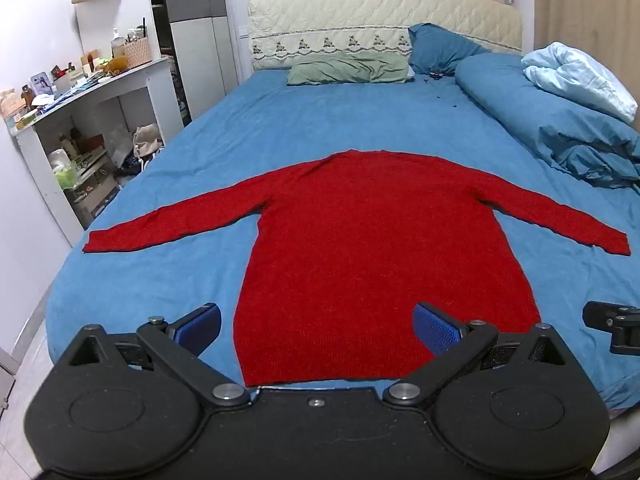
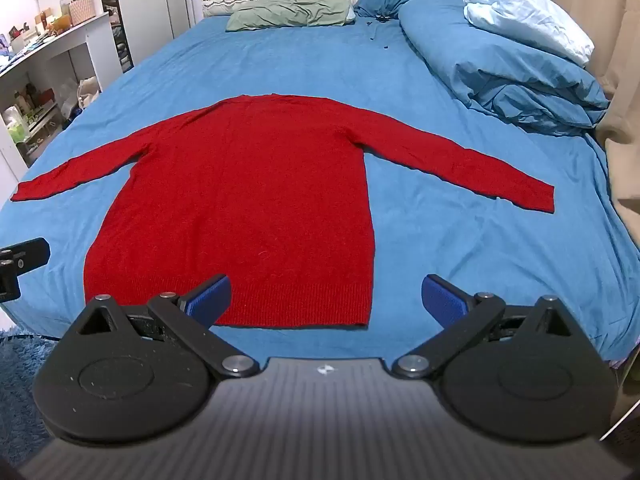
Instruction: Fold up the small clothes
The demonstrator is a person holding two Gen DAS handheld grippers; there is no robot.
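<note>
A red long-sleeved sweater (image 1: 372, 248) lies flat on the blue bed sheet (image 1: 168, 280), both sleeves spread out sideways, hem toward me. It also shows in the right wrist view (image 2: 248, 200). My left gripper (image 1: 318, 326) is open and empty, held above the hem near the bed's front edge. My right gripper (image 2: 326, 294) is open and empty, above the hem's right corner. The right gripper's edge shows at the far right of the left wrist view (image 1: 612, 326).
A rolled blue duvet (image 1: 560, 120) with a pale blue blanket lies along the bed's right side. Green and blue pillows (image 1: 352, 66) sit at the headboard. A cluttered white desk (image 1: 92, 96) stands left of the bed. A blue rug (image 2: 20, 364) lies on the floor.
</note>
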